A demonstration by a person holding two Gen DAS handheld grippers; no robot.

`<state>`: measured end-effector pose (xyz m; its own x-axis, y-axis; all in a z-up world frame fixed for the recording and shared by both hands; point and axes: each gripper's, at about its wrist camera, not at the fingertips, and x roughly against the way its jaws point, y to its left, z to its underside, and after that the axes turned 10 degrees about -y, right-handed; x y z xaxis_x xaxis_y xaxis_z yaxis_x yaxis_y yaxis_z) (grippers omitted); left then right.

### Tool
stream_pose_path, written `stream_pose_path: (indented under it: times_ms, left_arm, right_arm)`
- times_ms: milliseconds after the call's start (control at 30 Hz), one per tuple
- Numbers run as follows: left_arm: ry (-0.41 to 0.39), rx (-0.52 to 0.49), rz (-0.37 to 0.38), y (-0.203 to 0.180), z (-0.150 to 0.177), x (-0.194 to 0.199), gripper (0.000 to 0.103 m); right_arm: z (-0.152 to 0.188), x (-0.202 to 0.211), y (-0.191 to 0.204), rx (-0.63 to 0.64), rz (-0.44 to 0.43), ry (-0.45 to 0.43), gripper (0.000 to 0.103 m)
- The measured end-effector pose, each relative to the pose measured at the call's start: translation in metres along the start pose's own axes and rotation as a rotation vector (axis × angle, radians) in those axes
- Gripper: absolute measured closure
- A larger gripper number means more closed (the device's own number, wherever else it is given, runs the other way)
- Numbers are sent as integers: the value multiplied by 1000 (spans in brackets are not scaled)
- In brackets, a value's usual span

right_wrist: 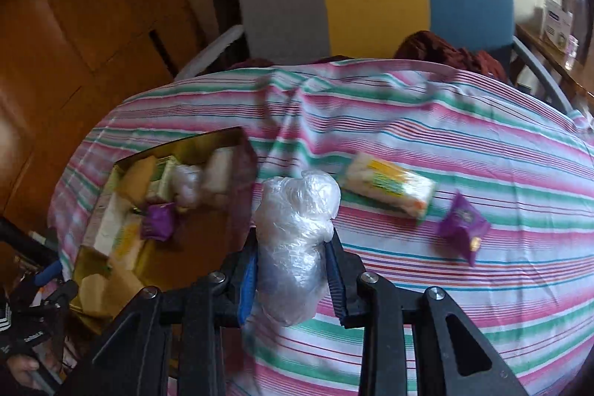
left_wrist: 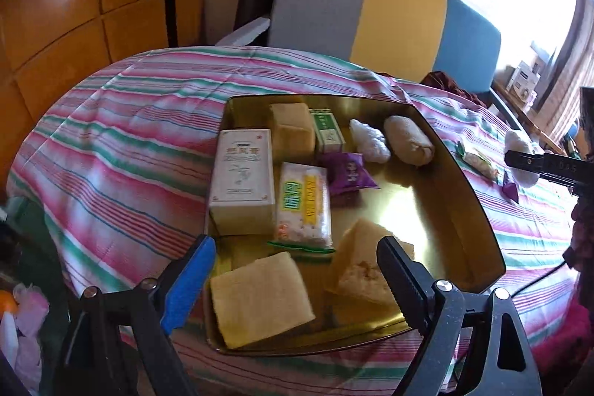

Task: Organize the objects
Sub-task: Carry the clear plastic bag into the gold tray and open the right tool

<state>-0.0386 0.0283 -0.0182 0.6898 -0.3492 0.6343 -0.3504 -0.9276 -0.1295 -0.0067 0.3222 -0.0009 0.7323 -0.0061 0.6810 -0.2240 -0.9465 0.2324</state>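
Right gripper [right_wrist: 291,247] has its jaws pinching a crumpled clear plastic bag [right_wrist: 293,240]. The bundle stands roughly upright between the pads, its long axis along the fingers, bulging out above them. It is held above the striped cloth [right_wrist: 464,303] on the surface, just right of the gold tray [right_wrist: 237,136].

Left gripper [left_wrist: 293,270] hovers over the near end of the tray [left_wrist: 464,173] with jaws spread wide, holding nothing. Directly between its fingers lie two yellow sponge blocks [left_wrist: 260,299] (one flat, one tilted up on its edge).

Tray contents, left wrist view:
- white box [left_wrist: 241,177], far left
- tissue pack [left_wrist: 304,203], just beside it
- purple packet [left_wrist: 347,173]
- green box [left_wrist: 327,130]
- white plastic bundle [left_wrist: 369,140] and beige roll [left_wrist: 408,140] at the far right

Loose on the cloth, right of the tray: second tissue pack [right_wrist: 389,186] and second purple packet [right_wrist: 462,225], both well apart from the tray.

Key relation: the tray lies left and slightly far of the held bag, so the drop is likely a short leftward carry over the tray wall. The bare gold floor at the tray's right side looks like the free slot (near the other white bundle, if sorting by type). The right hand is plainly the nearer one for both loose items. The left is better placed to tidy the sponges.
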Motion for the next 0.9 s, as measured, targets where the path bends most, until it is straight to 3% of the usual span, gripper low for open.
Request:
stream_pose_path:
  times_ms: [133,400,533,700,900]
  left_arm:
    - [-6,33,-20,12,1,0,14]
    - [-11,50,-27,20,2,0,11]
    - [-15,48,-32,21,3,1,11]
    - [-18,46,-42,22,3,1,11]
    - [-41,23,-76,18,1,5,11]
  right_arm:
    - [7,-38,56,79,-78,63,71]
    - [46,-123,115,108,-184,260,68]
    - [52,-121,128,142,-223,251,66]
    - [52,-116,125,133,-214,258,59]
    - [53,-107,120,102,-200,240,59]
